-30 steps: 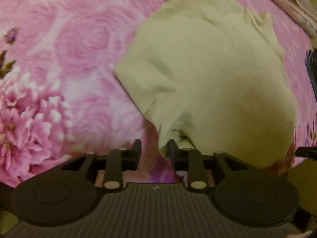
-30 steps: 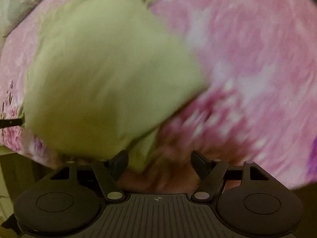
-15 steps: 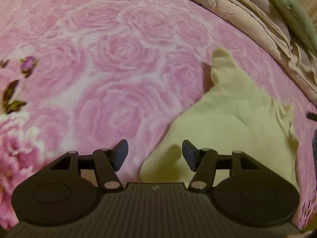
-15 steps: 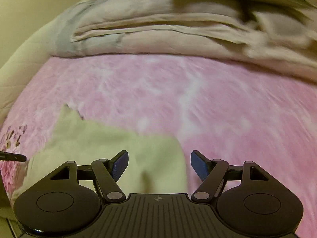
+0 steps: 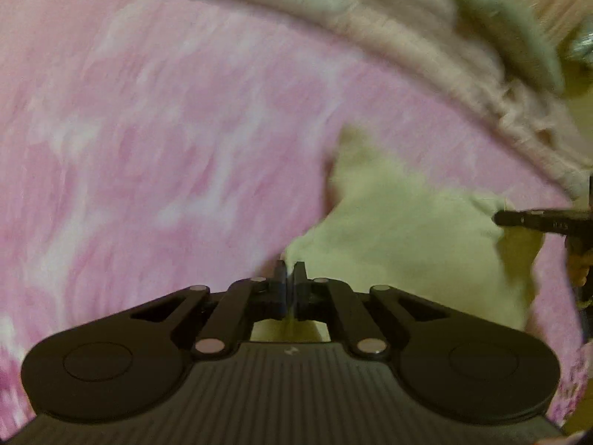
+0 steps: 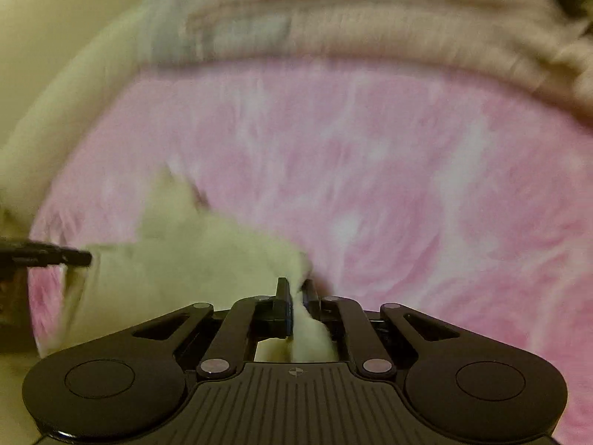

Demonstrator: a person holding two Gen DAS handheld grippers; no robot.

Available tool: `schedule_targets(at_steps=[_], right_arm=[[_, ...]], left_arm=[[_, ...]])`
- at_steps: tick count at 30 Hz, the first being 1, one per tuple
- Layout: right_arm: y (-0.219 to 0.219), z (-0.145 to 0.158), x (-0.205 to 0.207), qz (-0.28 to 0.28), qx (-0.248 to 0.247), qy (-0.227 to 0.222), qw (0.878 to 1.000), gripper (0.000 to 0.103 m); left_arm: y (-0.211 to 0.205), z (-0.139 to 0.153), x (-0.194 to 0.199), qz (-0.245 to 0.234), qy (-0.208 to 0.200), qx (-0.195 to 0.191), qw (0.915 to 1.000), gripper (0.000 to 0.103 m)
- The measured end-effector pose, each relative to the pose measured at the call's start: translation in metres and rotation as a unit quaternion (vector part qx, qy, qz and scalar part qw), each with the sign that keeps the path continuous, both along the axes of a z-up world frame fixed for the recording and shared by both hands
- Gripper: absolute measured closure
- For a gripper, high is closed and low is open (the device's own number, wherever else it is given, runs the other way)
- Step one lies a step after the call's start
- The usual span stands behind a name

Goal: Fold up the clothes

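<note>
Cloth is the whole matter here: a pale yellow-green garment (image 5: 407,244) lies crumpled on a pink rose-print bedspread (image 5: 166,129), near the edge closest to the cameras, with one pointed flap sticking up toward the far side. Both views are blurred, so seams and sleeves cannot be made out.

The left gripper (image 5: 290,272) has its jaws pressed together on the garment's near left edge; a thin sliver of fabric shows between the fingers. The right gripper (image 6: 294,289) is likewise clamped on the near right edge, and a bunch of pale cloth bulges out behind its fingers. Each gripper shows in the other's view as a dark bar at the frame's side, so the two hold opposite ends of the same edge.

Beyond the garment, a heap of beige bedding (image 6: 370,22) runs along the far side of the bed.

As for progress, the piece looks loosely doubled but rumpled, with no crisp rectangle yet. I judge the fold to be in an early or middle stage: both corners are gripped, and the lifting, laying over and smoothing remain to be done.
</note>
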State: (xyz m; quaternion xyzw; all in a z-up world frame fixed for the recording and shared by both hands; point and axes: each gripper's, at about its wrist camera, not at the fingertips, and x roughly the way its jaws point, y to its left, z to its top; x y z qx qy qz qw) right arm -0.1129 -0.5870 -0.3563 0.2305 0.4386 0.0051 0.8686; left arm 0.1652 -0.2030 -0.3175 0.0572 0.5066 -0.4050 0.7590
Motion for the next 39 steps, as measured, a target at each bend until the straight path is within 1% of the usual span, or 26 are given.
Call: schedule_targets(at_steps=[2, 3, 5, 6, 7, 8, 9, 10, 11, 12, 14, 17, 19, 21, 23, 24, 26, 27, 30, 31, 32, 33, 35, 36, 38, 39], right_arm=[[-0.014, 0.042, -0.017, -0.021, -0.012, -0.052, 0.998, 0.099], [-0.021, 0.063, -0.024, -0.030, -0.022, -0.074, 0.997, 0.099], [-0.032, 0.096, -0.028, -0.049, -0.053, -0.114, 0.991, 0.099], [-0.036, 0.109, -0.028, -0.058, -0.070, -0.133, 0.987, 0.099], [-0.040, 0.119, -0.027, -0.070, -0.090, -0.145, 0.983, 0.099], [-0.044, 0.123, -0.025, -0.086, -0.114, -0.146, 0.979, 0.099], [-0.050, 0.123, -0.022, -0.108, -0.135, -0.138, 0.975, 0.093], [-0.058, 0.114, -0.018, -0.140, -0.149, -0.114, 0.972, 0.076], [-0.066, 0.106, -0.013, -0.172, -0.163, -0.089, 0.967, 0.028], [-0.073, 0.097, -0.012, -0.199, -0.169, -0.070, 0.963, 0.015], [-0.080, 0.080, -0.024, -0.233, -0.153, -0.052, 0.959, 0.016], [-0.070, 0.061, -0.066, -0.246, -0.095, -0.029, 0.964, 0.016], [-0.059, 0.048, -0.100, -0.252, -0.056, -0.008, 0.966, 0.016], [-0.044, 0.031, -0.136, -0.268, -0.035, 0.025, 0.963, 0.016], [-0.029, 0.012, -0.170, -0.292, -0.014, 0.062, 0.954, 0.016], [-0.024, 0.003, -0.181, -0.306, 0.001, 0.074, 0.949, 0.026], [-0.016, -0.014, -0.201, -0.334, 0.035, 0.096, 0.937, 0.040], [-0.013, -0.020, -0.207, -0.351, 0.063, 0.097, 0.929, 0.040], [0.001, -0.024, -0.220, -0.381, 0.159, 0.058, 0.909, 0.039], [0.008, -0.023, -0.223, -0.386, 0.179, 0.049, 0.904, 0.039], [0.015, -0.020, -0.225, -0.389, 0.183, 0.047, 0.902, 0.039], [0.022, -0.016, -0.226, -0.387, 0.183, 0.046, 0.903, 0.039], [0.039, -0.003, -0.227, -0.366, 0.167, 0.045, 0.915, 0.038], [0.048, 0.003, -0.225, -0.345, 0.155, 0.047, 0.924, 0.032], [0.068, 0.016, -0.209, -0.264, 0.116, 0.059, 0.956, 0.019], [0.081, 0.018, -0.201, -0.214, 0.106, 0.068, 0.969, 0.019]], left_arm=[[-0.017, 0.033, 0.006, -0.026, -0.037, -0.035, 0.9984, 0.103], [-0.026, 0.049, 0.011, -0.039, -0.059, -0.054, 0.9960, 0.103], [-0.045, 0.078, 0.022, -0.057, -0.097, -0.098, 0.9887, 0.102], [-0.056, 0.087, 0.028, -0.065, -0.117, -0.114, 0.9845, 0.102], [-0.068, 0.093, 0.033, -0.073, -0.133, -0.125, 0.9805, 0.101], [-0.083, 0.094, 0.039, -0.074, -0.149, -0.124, 0.9782, 0.095], [-0.099, 0.093, 0.046, -0.072, -0.163, -0.115, 0.9772, 0.089], [-0.112, 0.088, 0.051, -0.061, -0.176, -0.102, 0.9771, 0.080], [-0.121, 0.080, 0.056, -0.038, -0.184, -0.085, 0.9785, 0.073], [-0.127, 0.072, 0.060, -0.017, -0.178, -0.068, 0.9815, 0.073], [-0.124, 0.055, 0.060, 0.004, -0.135, -0.049, 0.9896, 0.071], [-0.096, 0.028, 0.037, 0.015, -0.071, -0.024, 0.9971, 0.069], [-0.070, 0.007, 0.011, 0.020, -0.026, 0.011, 0.9994, 0.069], [-0.042, -0.011, -0.019, 0.035, 0.010, 0.039, 0.9986, 0.069], [-0.017, -0.027, -0.044, 0.057, 0.045, 0.054, 0.9958, 0.069], [-0.010, -0.034, -0.051, 0.071, 0.057, 0.056, 0.9943, 0.069], [-0.002, -0.046, -0.060, 0.098, 0.073, 0.050, 0.9912, 0.070], [-0.003, -0.050, -0.060, 0.112, 0.078, 0.042, 0.9897, 0.070], [-0.007, -0.055, -0.061, 0.139, 0.095, 0.017, 0.9856, 0.070], [-0.011, -0.053, -0.063, 0.138, 0.099, 0.010, 0.9853, 0.070], [-0.012, -0.050, -0.066, 0.137, 0.104, 0.003, 0.9852, 0.070], [-0.009, -0.049, -0.071, 0.135, 0.109, 0.000, 0.9849, 0.070], [0.002, -0.045, -0.083, 0.131, 0.119, 0.009, 0.9842, 0.070], [0.008, -0.042, -0.089, 0.130, 0.121, 0.016, 0.9839, 0.070], [0.019, -0.039, -0.101, 0.126, 0.122, 0.034, 0.9839, 0.070], [0.025, -0.038, -0.107, 0.124, 0.121, 0.041, 0.9840, 0.070]])
